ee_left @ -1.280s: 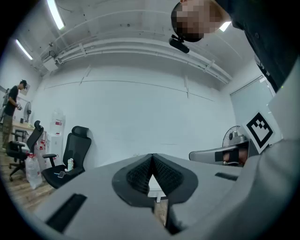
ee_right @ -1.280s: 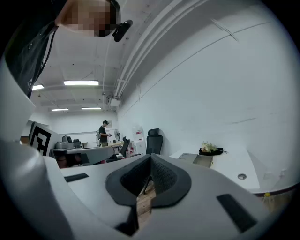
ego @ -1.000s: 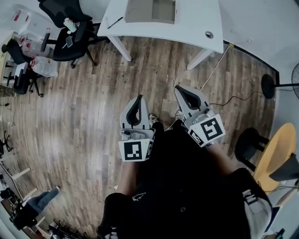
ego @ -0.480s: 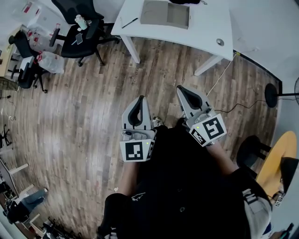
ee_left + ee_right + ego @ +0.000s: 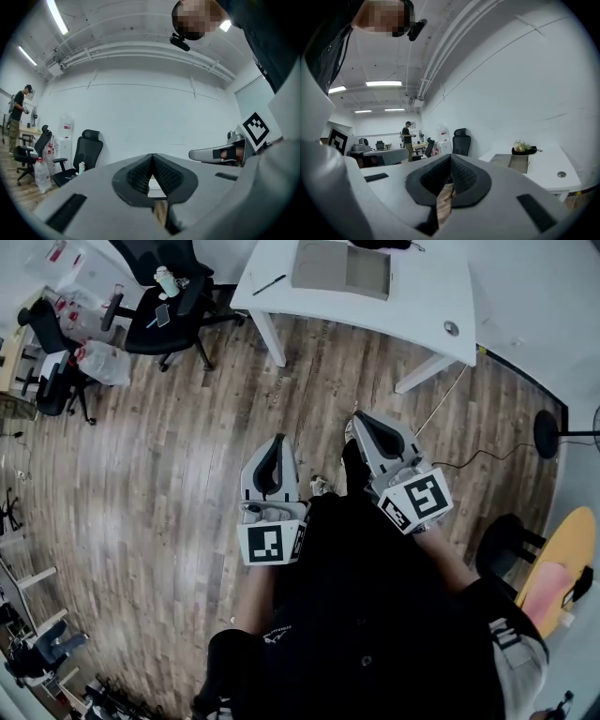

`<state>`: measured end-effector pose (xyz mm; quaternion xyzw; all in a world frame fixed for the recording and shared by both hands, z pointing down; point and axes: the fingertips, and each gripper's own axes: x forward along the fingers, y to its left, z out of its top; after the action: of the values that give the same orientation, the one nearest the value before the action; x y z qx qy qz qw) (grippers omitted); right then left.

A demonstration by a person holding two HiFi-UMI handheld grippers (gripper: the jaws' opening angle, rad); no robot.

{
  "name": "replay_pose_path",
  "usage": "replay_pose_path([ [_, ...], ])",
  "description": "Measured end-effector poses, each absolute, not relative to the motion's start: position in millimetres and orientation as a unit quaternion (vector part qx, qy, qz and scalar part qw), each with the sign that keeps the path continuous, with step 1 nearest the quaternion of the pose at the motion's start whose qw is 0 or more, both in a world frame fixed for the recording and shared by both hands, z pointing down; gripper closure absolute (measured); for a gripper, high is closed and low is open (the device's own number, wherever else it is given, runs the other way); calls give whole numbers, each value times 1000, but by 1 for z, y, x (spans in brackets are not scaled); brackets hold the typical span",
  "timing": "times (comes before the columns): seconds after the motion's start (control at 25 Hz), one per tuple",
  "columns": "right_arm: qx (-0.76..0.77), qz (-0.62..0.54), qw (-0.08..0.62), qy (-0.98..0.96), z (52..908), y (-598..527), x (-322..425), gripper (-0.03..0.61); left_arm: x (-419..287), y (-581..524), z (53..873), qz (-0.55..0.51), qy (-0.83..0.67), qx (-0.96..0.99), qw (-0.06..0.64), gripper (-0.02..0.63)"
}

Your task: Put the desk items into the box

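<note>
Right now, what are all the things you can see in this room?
desk: one, white, far end of the room
box: one, brown, on the desk
pen: one, dark, on the desk, left of the box
office chairs: at least two, black, left of the desk
bag: one, white, on the floor between the chairs
cable: one, dark, on the floor right of the desk
round table: one, yellow, right edge
stool: one, black, beside the round table
floor: brown wood, all around
left gripper: one, grey, jaws together, nothing in them
right gripper: one, grey, jaws together, nothing in them
</note>
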<state>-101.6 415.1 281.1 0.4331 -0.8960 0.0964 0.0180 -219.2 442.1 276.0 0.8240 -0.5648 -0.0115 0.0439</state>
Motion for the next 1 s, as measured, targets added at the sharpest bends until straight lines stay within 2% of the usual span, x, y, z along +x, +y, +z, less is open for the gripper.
replay_pose_path([
  [0.32, 408, 108, 25, -906, 297, 358, -106, 580, -215, 391, 287, -2, -582, 812, 47, 606],
  [1.0, 361, 115, 27, -925, 293, 162, -83, 580, -197, 214, 278, 10, -632, 773, 41, 606],
])
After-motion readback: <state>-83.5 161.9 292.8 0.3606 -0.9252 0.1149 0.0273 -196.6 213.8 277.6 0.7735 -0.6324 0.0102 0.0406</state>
